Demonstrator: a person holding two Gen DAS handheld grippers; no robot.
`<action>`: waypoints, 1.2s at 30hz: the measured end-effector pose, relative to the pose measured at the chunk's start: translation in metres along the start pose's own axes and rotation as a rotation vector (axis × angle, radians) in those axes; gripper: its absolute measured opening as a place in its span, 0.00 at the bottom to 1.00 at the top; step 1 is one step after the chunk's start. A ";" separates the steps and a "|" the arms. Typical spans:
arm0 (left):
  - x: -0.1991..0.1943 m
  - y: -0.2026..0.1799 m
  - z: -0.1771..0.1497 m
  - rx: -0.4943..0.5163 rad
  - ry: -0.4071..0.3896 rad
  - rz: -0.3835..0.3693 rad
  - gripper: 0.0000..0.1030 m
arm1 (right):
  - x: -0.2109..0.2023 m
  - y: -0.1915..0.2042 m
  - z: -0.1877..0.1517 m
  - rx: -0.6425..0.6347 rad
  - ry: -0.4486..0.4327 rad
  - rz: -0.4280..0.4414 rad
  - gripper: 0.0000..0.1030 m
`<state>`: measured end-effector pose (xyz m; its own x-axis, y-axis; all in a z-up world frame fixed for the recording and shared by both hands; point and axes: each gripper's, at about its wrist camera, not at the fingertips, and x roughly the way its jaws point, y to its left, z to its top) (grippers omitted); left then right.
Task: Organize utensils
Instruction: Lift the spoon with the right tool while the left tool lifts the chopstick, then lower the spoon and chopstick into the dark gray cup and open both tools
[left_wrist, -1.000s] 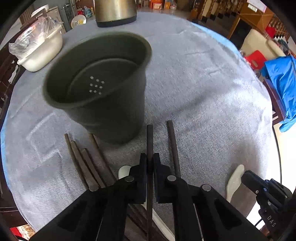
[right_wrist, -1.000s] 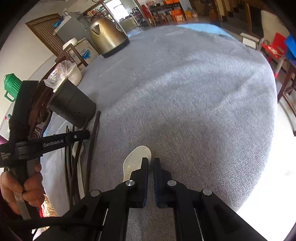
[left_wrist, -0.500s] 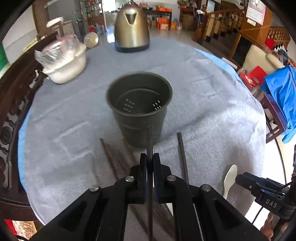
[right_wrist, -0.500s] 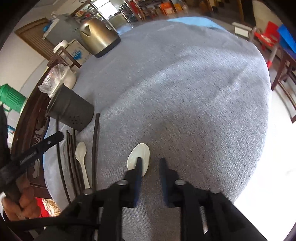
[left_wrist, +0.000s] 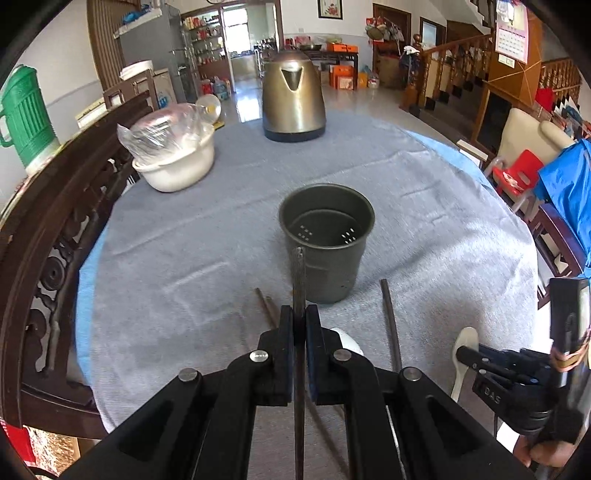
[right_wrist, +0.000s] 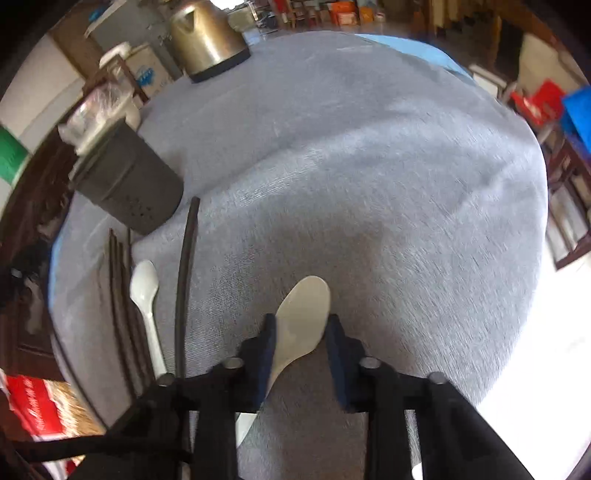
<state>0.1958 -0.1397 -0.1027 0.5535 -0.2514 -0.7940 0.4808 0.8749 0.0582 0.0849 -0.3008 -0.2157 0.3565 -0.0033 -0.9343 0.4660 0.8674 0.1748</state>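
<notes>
My left gripper (left_wrist: 300, 328) is shut on a dark chopstick (left_wrist: 298, 280), held above the table with its tip pointing at the dark round utensil holder (left_wrist: 325, 243), which stands upright and empty. My right gripper (right_wrist: 301, 332) points down at a cream spoon (right_wrist: 303, 314) on the grey cloth. Its jaws are closing with the spoon's bowl between them, and a small gap still shows on the right side. The same spoon (left_wrist: 466, 343) appears at the lower right of the left wrist view. More chopsticks (right_wrist: 120, 295), a single chopstick (right_wrist: 184, 280) and a white spoon (right_wrist: 146, 291) lie beside the holder (right_wrist: 129, 188).
A brass kettle (left_wrist: 293, 96) stands at the far side of the round table. A white bowl (left_wrist: 173, 158) covered in plastic sits at the far left. A carved wooden chair (left_wrist: 44, 229) borders the left edge. The table's rim (right_wrist: 532, 295) is close on the right.
My left gripper rose and drew back with the chopstick, so the holder looks smaller and farther. My right gripper went from shut to open and now straddles the cream spoon.
</notes>
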 end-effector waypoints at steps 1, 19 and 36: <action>-0.003 0.002 0.000 0.000 -0.010 0.011 0.07 | 0.001 0.004 0.001 -0.015 -0.009 -0.012 0.09; -0.034 0.034 0.005 -0.057 -0.090 0.051 0.06 | -0.043 0.041 0.018 -0.144 -0.277 0.123 0.04; -0.084 0.075 0.111 -0.211 -0.345 -0.069 0.06 | -0.124 0.090 0.100 -0.100 -0.646 0.342 0.04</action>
<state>0.2608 -0.0984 0.0351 0.7379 -0.4052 -0.5398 0.3944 0.9078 -0.1423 0.1635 -0.2727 -0.0526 0.8889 0.0098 -0.4579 0.1783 0.9135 0.3656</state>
